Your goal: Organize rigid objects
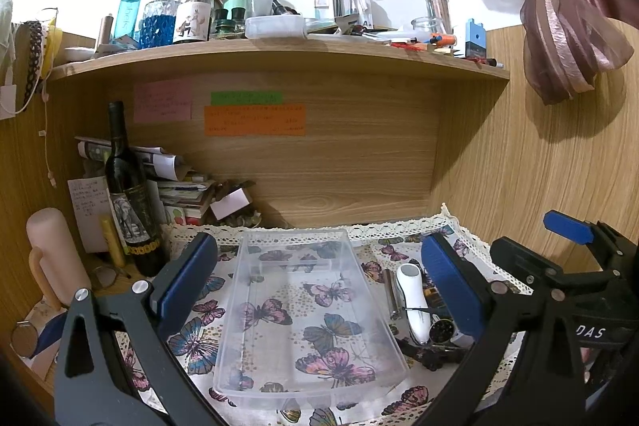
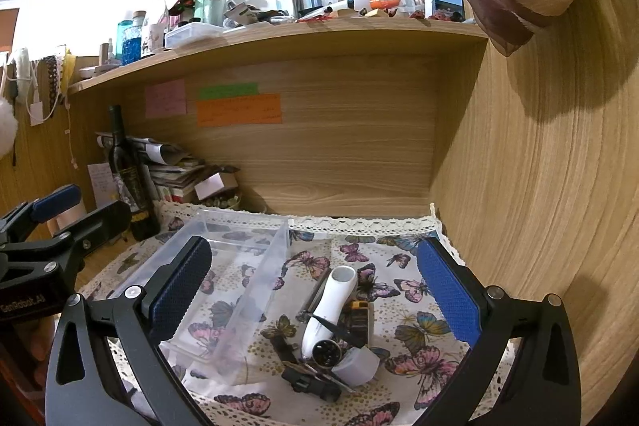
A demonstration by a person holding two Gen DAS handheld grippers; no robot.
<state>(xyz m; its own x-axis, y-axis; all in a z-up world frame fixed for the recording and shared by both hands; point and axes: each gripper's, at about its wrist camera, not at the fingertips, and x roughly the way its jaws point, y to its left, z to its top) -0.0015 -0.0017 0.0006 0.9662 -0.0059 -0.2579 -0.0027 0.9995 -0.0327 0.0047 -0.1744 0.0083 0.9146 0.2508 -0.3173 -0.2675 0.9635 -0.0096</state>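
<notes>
Both grippers hang spread and empty over a butterfly cloth (image 1: 279,310) in a wooden desk nook. The left gripper (image 1: 319,290) straddles a clear tray (image 1: 303,330), which holds nothing and lets the cloth show through. In the left view, the small rigid things lie at 3 o'clock of the tray: a white handheld device (image 1: 411,302), a metal bar (image 1: 391,294) just beside it, and a round dark dial (image 1: 441,332). The blue pad of the left gripper partly covers them.

In the right view, the right gripper (image 2: 315,302) frames the same pile at 6 o'clock: the device (image 2: 327,306), the dial (image 2: 327,352), a grey-white cap (image 2: 357,366), a black clip (image 2: 307,382) and a dark yellow-edged block (image 2: 359,318), overlapping and hard to sort apart. The tray (image 2: 239,266) sits at 9 o'clock, half behind the gripper's left finger. A wine bottle (image 1: 127,194) stands at 10 o'clock by stacked papers (image 1: 175,186).
</notes>
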